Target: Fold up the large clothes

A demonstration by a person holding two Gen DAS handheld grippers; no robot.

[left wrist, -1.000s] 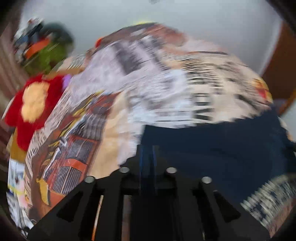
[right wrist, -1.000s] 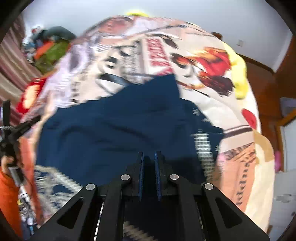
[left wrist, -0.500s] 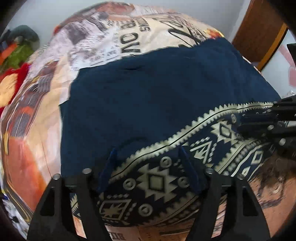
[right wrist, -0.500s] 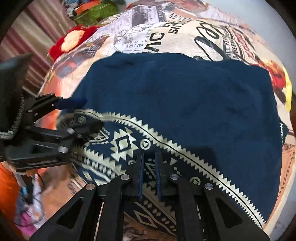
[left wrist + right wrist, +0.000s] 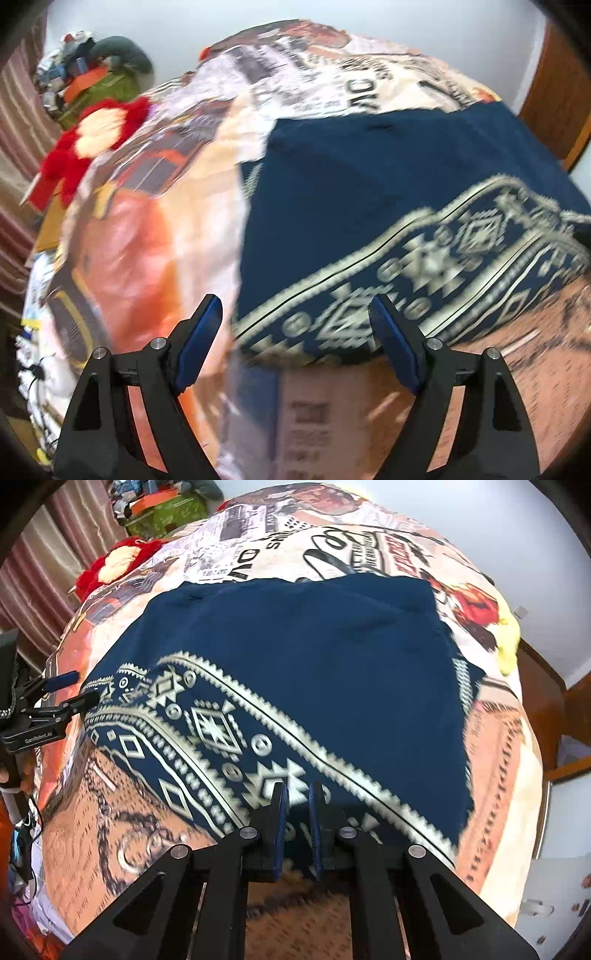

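A navy garment point(image 5: 314, 657) with a cream patterned hem point(image 5: 424, 266) lies spread on the printed bedspread point(image 5: 332, 550). My left gripper point(image 5: 295, 301) hovers over the hem's near left corner. Its jaws are opening, and the cloth lies under them with neither pad pressing on it. In the right wrist view the left gripper point(image 5: 83, 686) sits at the hem's left end, held by a hand. My right gripper point(image 5: 297, 812) is shut at the hem's near edge, and patterned cloth shows in the narrow gap between its fingers.
A red and cream plush toy point(image 5: 96, 136) lies at the bed's far left, with a pile of clutter point(image 5: 92, 81) behind it and a striped curtain point(image 5: 40, 572) alongside. Wooden furniture point(image 5: 554, 92) stands at the right. A yellow item point(image 5: 508, 642) lies at the bed's right edge.
The left gripper went from shut to wide open and let go of the hem, then slid left along it. The garment now lies flat. The right gripper stayed shut and shifted along the hem.
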